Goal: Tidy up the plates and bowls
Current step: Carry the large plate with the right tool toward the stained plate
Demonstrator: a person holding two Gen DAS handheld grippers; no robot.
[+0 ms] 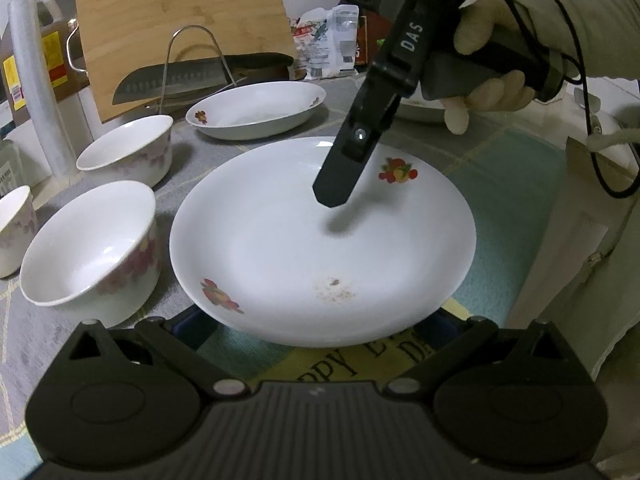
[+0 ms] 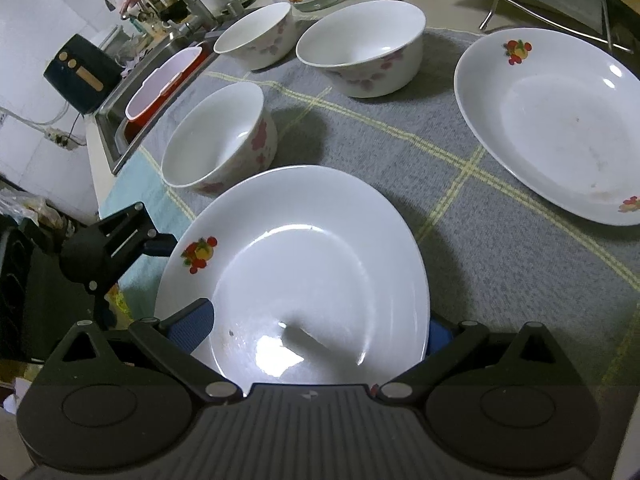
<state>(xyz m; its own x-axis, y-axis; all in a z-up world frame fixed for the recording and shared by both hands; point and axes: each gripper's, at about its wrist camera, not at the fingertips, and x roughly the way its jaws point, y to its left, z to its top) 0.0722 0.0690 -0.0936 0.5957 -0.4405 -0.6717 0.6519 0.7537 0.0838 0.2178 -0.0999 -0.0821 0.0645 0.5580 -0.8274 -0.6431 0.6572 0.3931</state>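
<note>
Near plate [image 1: 320,248]: bare but for small brown crumbs, held between both tools.
Left tool [image 1: 316,332]: pinching its rim.
Right tool [image 2: 320,332]: spread around its opposite edge.
Bowls [image 2: 218,136]: empty, beyond on counter [image 2: 460,240].

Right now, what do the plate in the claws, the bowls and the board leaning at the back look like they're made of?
The plate: glazed ceramic by the look, glossy white with sharp glare and printed fruit decals. The bowls: likely the same glazed ware, thick rims and pink flower prints. The board: looks like bamboo, matte tan with jointed strips. The mat: woven grey cloth.
</note>
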